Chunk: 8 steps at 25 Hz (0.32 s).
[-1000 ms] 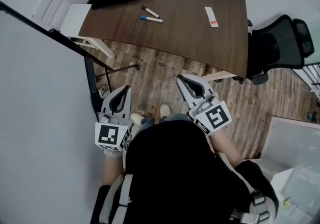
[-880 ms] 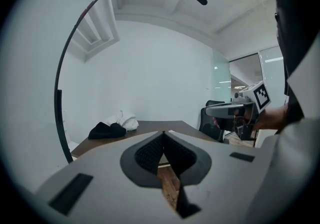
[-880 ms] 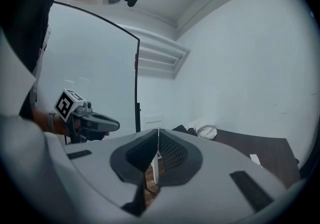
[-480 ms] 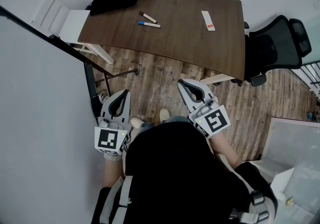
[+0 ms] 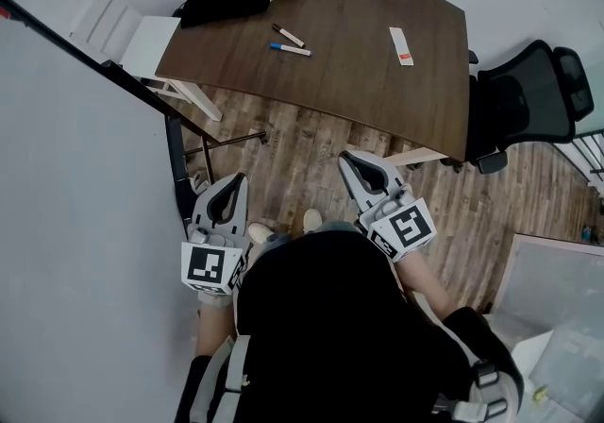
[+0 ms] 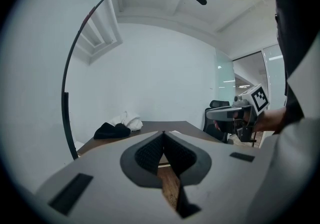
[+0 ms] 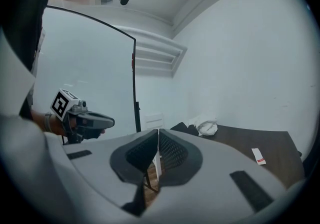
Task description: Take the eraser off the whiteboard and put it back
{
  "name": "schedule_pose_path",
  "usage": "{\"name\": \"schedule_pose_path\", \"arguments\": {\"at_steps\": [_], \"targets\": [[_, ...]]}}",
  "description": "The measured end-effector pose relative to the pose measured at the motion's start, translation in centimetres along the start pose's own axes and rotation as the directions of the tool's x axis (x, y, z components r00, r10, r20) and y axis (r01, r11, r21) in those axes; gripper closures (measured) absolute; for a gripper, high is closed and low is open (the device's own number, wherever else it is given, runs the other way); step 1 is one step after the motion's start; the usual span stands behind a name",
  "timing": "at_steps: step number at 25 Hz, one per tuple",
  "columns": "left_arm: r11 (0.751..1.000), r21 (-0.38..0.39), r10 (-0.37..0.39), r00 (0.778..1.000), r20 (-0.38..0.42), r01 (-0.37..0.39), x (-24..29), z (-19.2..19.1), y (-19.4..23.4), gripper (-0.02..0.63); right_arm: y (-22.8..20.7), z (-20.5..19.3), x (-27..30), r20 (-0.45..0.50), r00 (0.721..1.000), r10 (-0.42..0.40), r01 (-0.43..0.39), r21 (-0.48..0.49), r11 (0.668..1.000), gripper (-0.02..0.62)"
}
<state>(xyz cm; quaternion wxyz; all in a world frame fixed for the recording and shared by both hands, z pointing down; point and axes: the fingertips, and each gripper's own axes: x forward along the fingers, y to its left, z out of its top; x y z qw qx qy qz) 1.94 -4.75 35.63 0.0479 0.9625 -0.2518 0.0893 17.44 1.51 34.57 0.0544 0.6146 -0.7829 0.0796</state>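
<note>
Whiteboard (image 5: 66, 223) at nine o'clock, table (image 5: 368, 81) at twelve. Left gripper (image 5: 234, 182) and right gripper (image 5: 349, 160) unmoved over the last second, both pressed together and empty. The eraser shows in no view, so the stage cannot be judged.

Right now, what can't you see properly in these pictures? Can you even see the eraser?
- The eraser: not to be found. Head view: the whiteboard runs off the left edge. Right gripper view: the person's arm and the left gripper cover its lower part.
- The white strip with a red end on the table: too small to name, head view.
- The shoes: head view, half hidden by the person's body.
</note>
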Motion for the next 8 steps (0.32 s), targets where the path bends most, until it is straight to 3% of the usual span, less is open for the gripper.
{"name": "schedule_pose_path", "arguments": {"at_steps": [8], "targets": [[0.999,-0.005,0.039,0.999,-0.002,-0.039,-0.57,0.05,-0.15,0.598,-0.13,0.12,0.15,0.005,0.999,0.033,-0.033,0.007,0.999,0.575]]}}
